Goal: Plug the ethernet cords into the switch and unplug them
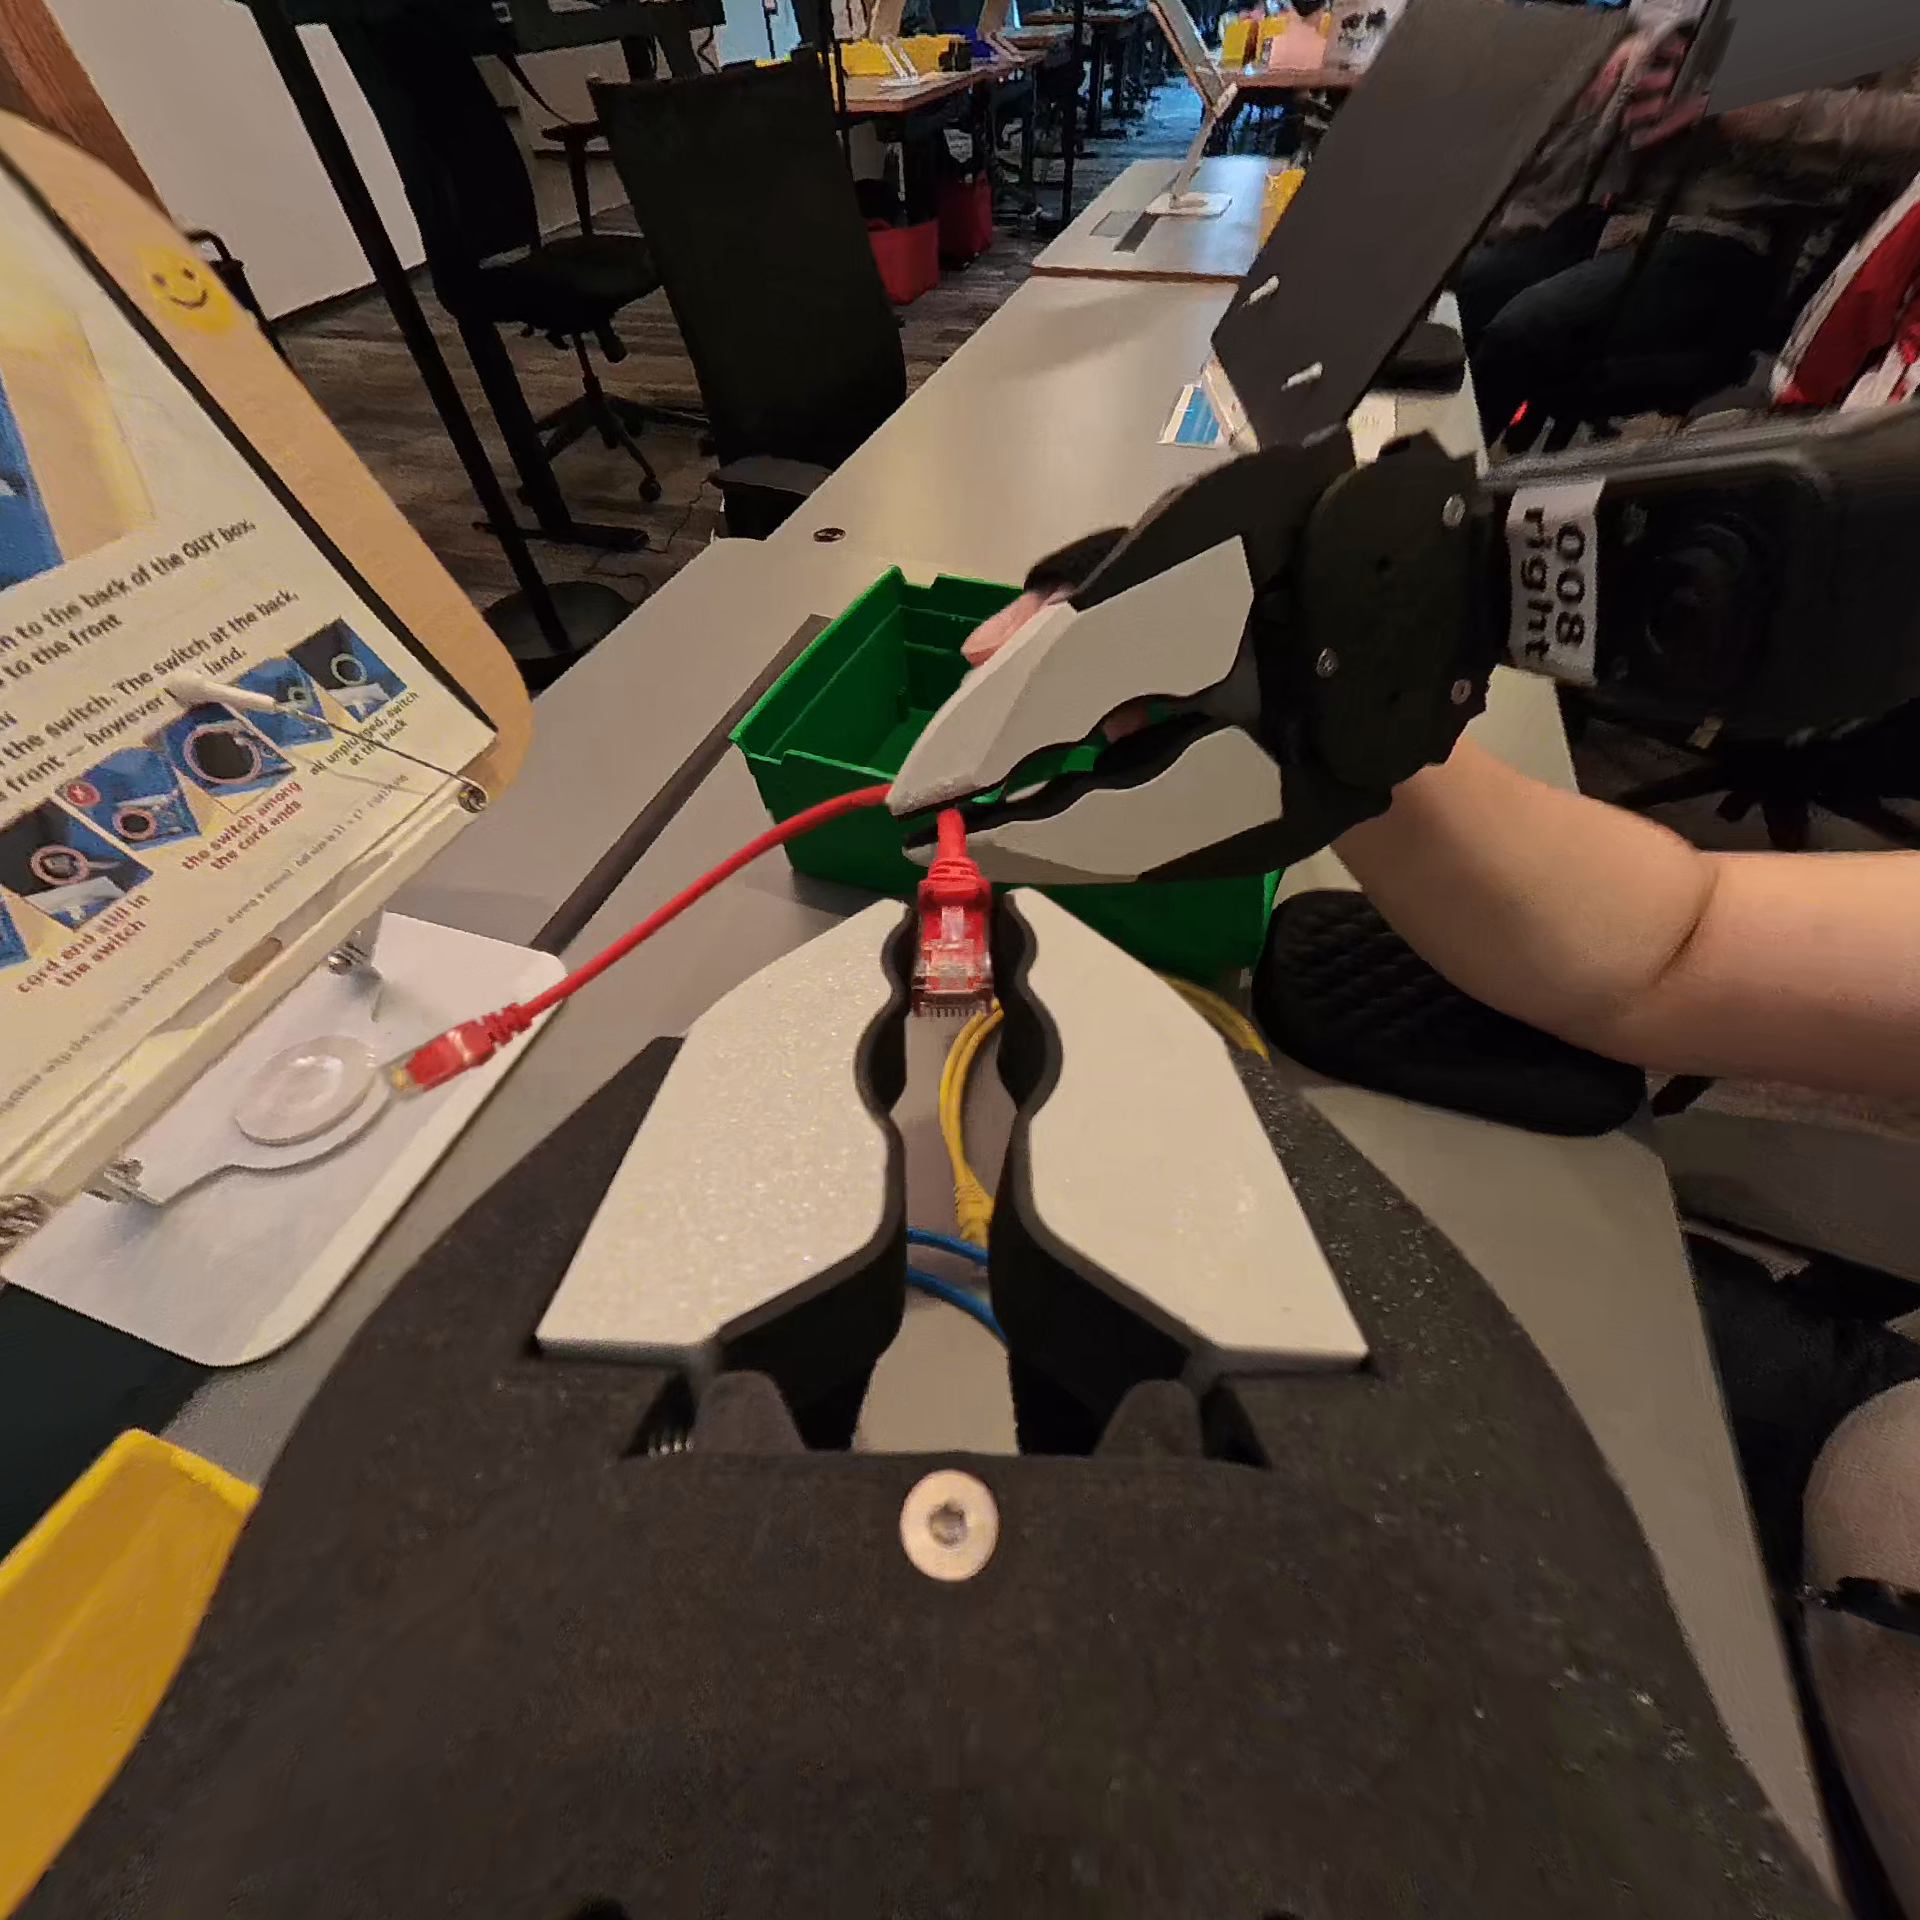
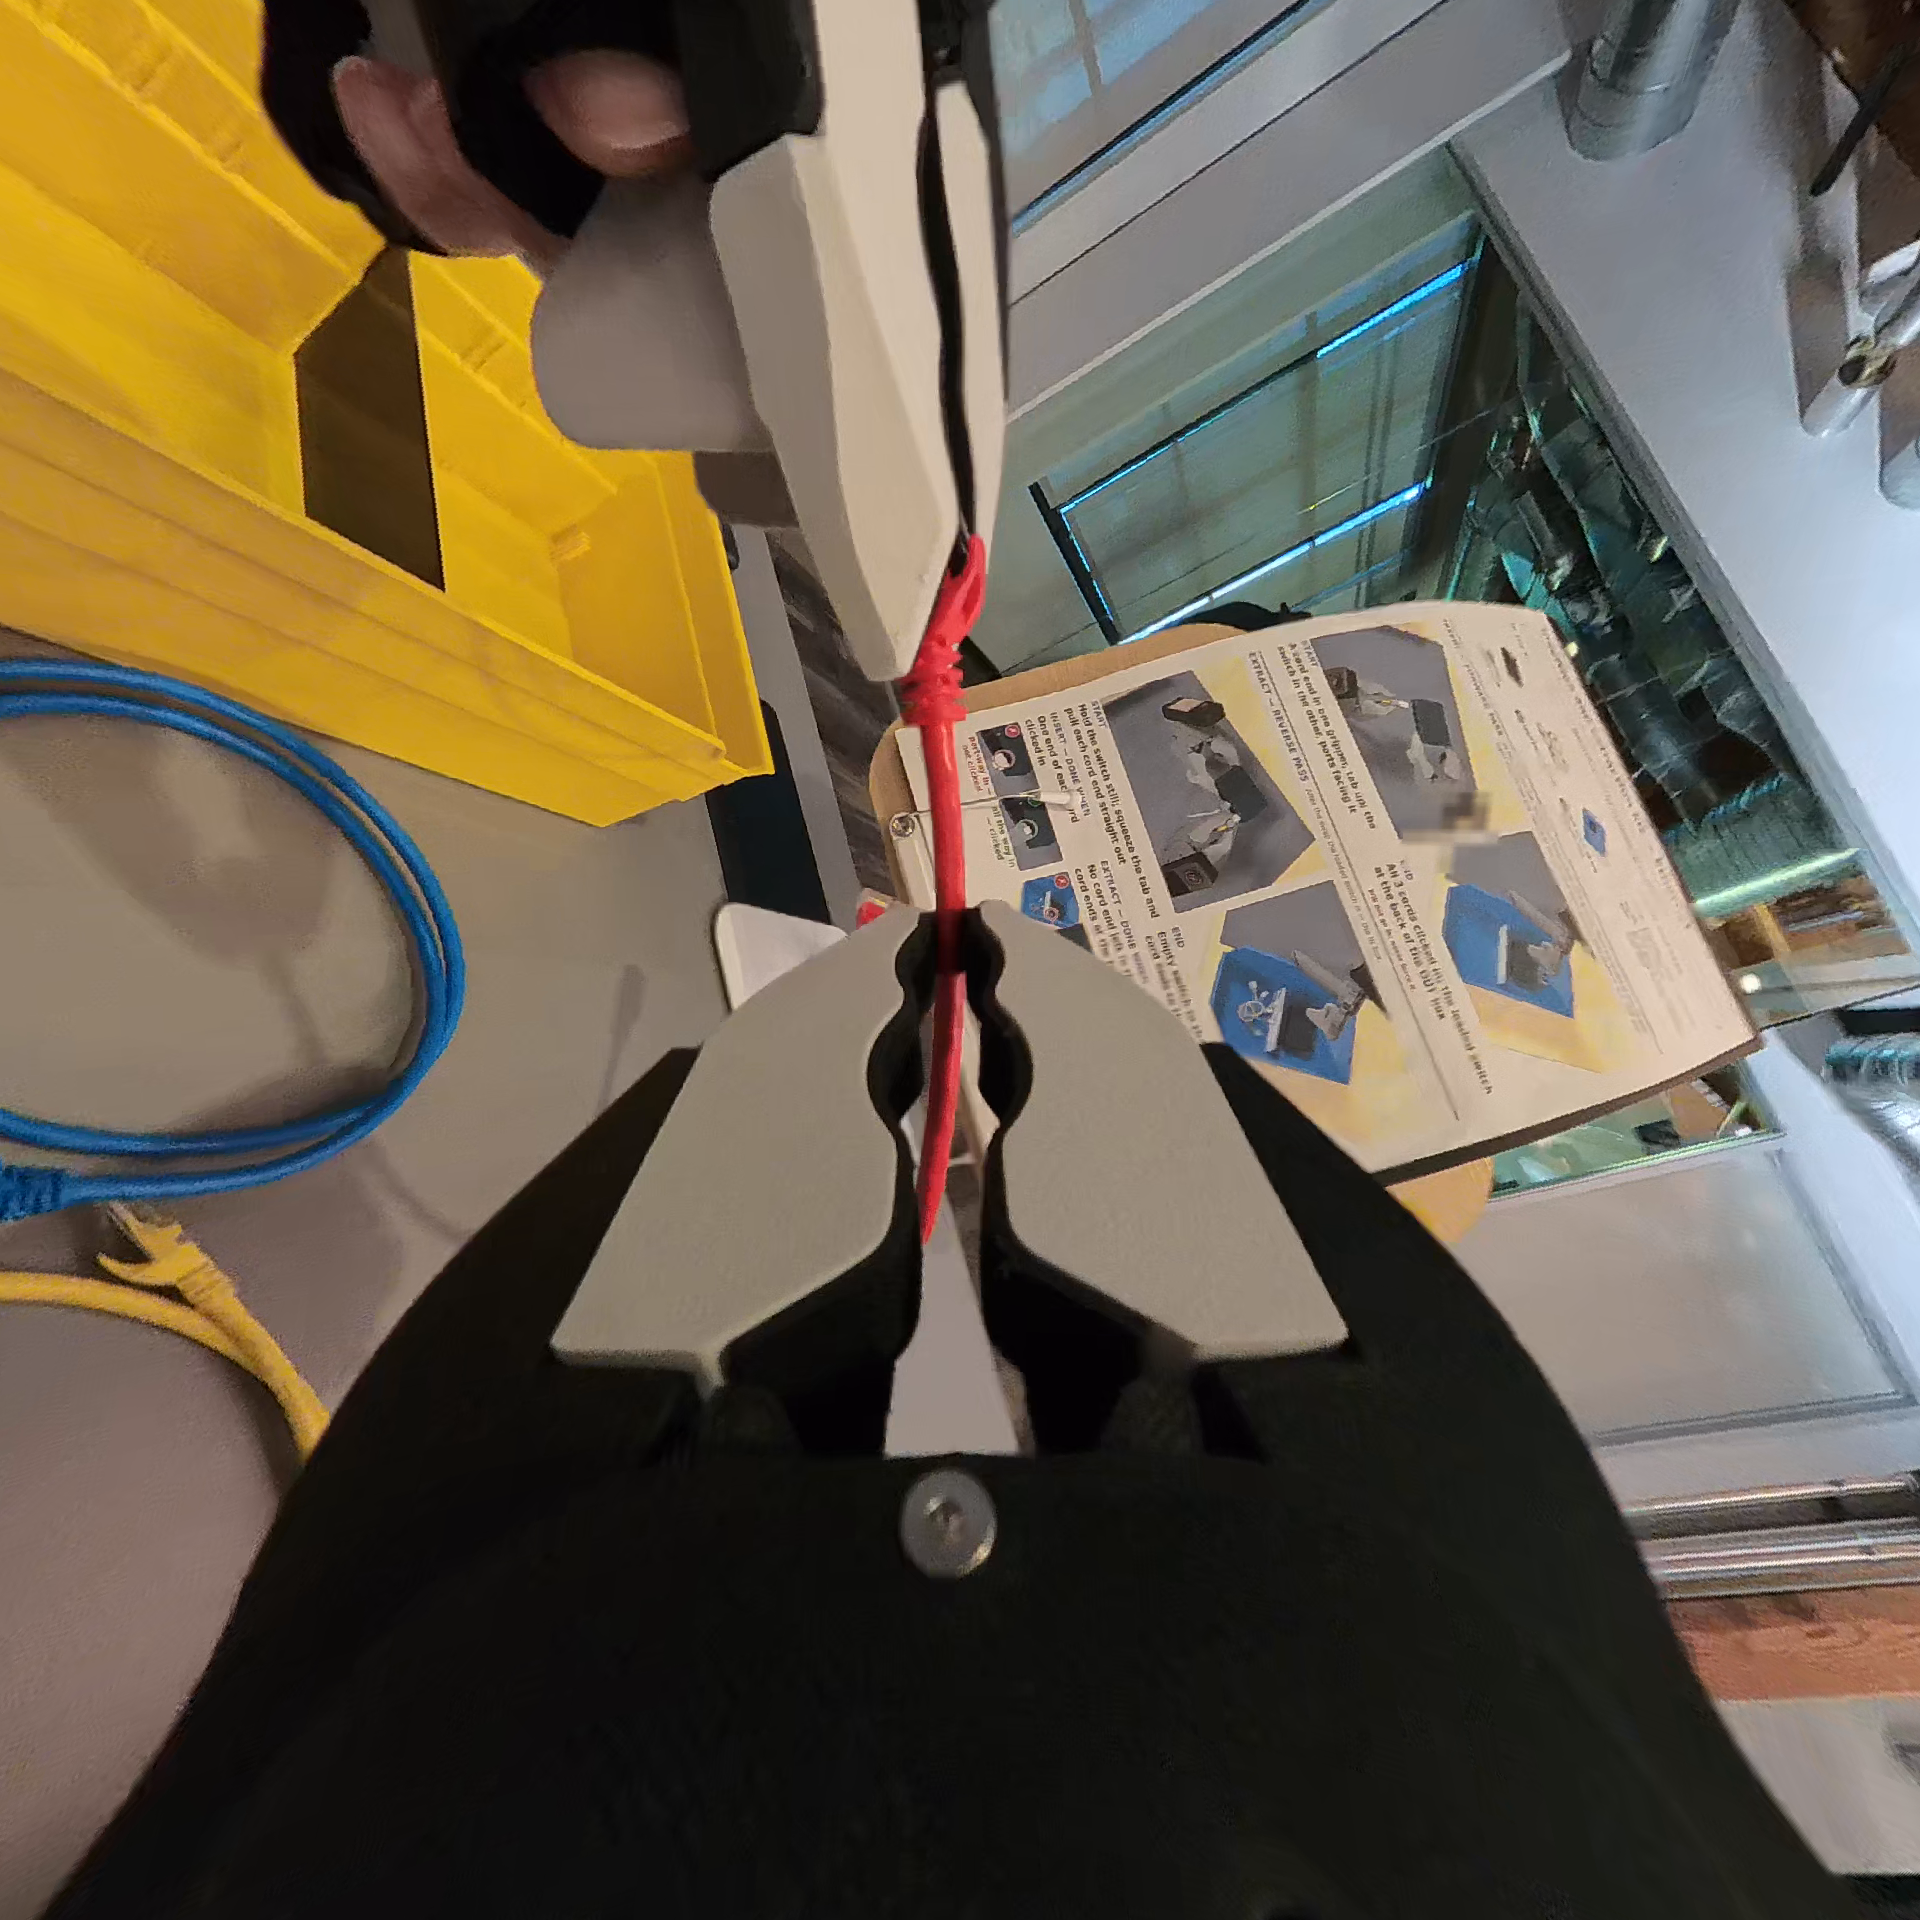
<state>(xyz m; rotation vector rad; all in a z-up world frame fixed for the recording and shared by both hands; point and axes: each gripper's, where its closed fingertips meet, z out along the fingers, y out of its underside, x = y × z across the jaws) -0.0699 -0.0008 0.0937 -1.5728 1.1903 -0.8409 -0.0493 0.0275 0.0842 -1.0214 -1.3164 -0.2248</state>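
Setting: grey desk [image 1: 665, 727] in a long workroom with rows of desks and office chairs behind.
Red cord [image 1: 665, 925]: one plug [image 1: 948, 951] sat pinched between my left gripper's [image 1: 951, 914] fingertips, pins pointing back toward that gripper's camera; the other plug [image 1: 447, 1055] lay loose on the desk near the instruction board's [image 1: 187, 790] white base.
Left gripper: closed on that red plug.
Right gripper [image 2: 948, 920]: clamped on the red cord just behind the held plug, coming in from my right.
Other cords: yellow cord [image 1: 961, 1101] and blue cord [image 1: 951, 1283] lay on the desk below my left fingers.
Bins: green bin [image 1: 831, 727] stood just beyond the grippers; yellow bin [image 2: 343, 499] stood near the blue cord's coil in the right wrist view.
Switch: not visible in either view.
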